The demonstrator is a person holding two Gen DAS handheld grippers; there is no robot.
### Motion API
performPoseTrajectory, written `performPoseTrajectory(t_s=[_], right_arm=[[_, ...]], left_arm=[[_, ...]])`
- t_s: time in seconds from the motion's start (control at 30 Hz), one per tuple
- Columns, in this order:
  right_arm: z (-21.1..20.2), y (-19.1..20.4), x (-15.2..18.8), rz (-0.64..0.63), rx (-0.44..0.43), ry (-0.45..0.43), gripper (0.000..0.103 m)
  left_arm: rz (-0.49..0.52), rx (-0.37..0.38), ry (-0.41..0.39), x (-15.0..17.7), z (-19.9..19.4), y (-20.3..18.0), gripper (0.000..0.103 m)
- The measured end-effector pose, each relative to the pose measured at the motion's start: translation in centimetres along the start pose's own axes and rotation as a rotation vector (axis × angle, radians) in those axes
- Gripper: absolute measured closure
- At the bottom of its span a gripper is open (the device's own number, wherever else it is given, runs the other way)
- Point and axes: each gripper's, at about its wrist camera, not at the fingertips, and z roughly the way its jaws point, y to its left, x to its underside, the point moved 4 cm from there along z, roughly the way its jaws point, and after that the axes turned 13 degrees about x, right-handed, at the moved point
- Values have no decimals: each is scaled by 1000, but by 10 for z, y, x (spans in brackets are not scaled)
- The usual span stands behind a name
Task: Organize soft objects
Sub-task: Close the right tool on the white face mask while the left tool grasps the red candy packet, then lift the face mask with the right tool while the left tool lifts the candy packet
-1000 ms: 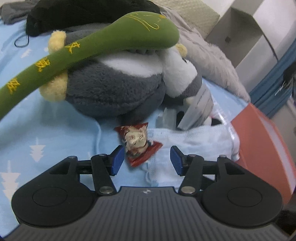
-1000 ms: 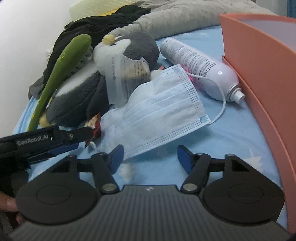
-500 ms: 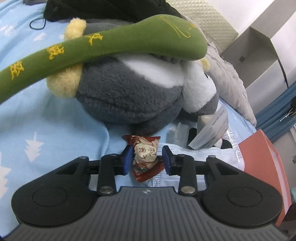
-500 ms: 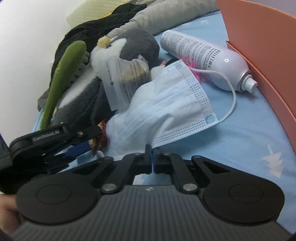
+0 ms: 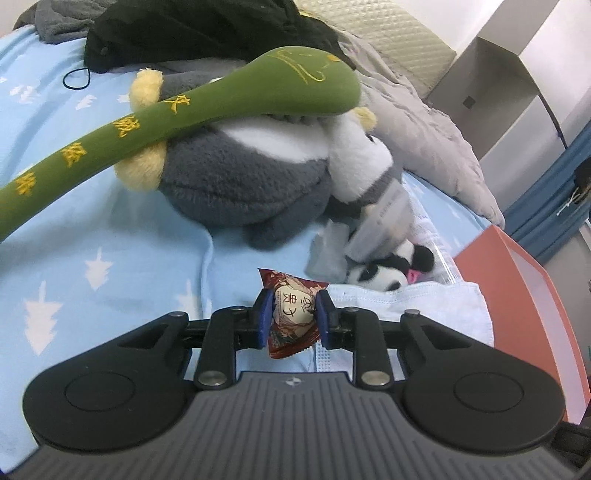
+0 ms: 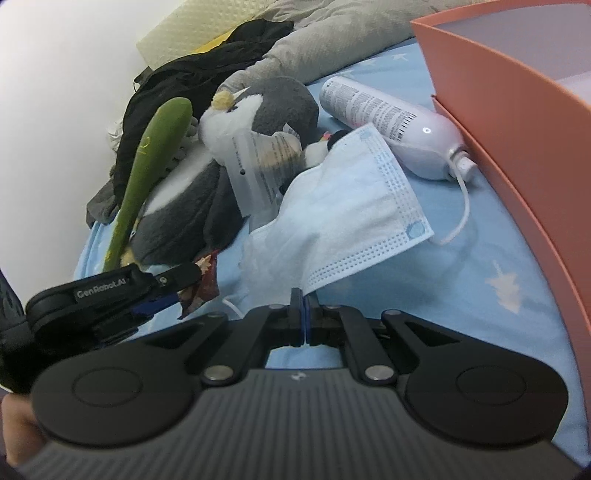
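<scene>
My left gripper [image 5: 292,315] is shut on a red snack packet [image 5: 293,317] and holds it just above the blue bedsheet; the packet also shows in the right wrist view [image 6: 201,282]. My right gripper [image 6: 303,317] is shut on the near edge of a light blue face mask [image 6: 343,221], whose far part lies crumpled on the bed. Behind lie a grey and white penguin plush [image 5: 251,177], a long green plush [image 5: 184,114] resting across it, and a small panda plush [image 5: 384,269].
An orange box [image 6: 517,122] stands at the right, also in the left wrist view [image 5: 535,314]. A white spray can [image 6: 391,125] lies beside it. A clear printed bag [image 6: 258,162] leans on the penguin. Black and grey clothes [image 5: 192,33] are piled behind.
The left gripper closed on the snack packet and lifted it slightly. The right gripper closed on the mask's edge and raised it.
</scene>
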Motion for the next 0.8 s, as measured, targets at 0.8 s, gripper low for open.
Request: performPoseTrajectory(t_s=[0.8], right_arm=[[-76,-65,80,-45,142,60,95]], left_arm=[[116,-21,92,95,-65,-44,74]])
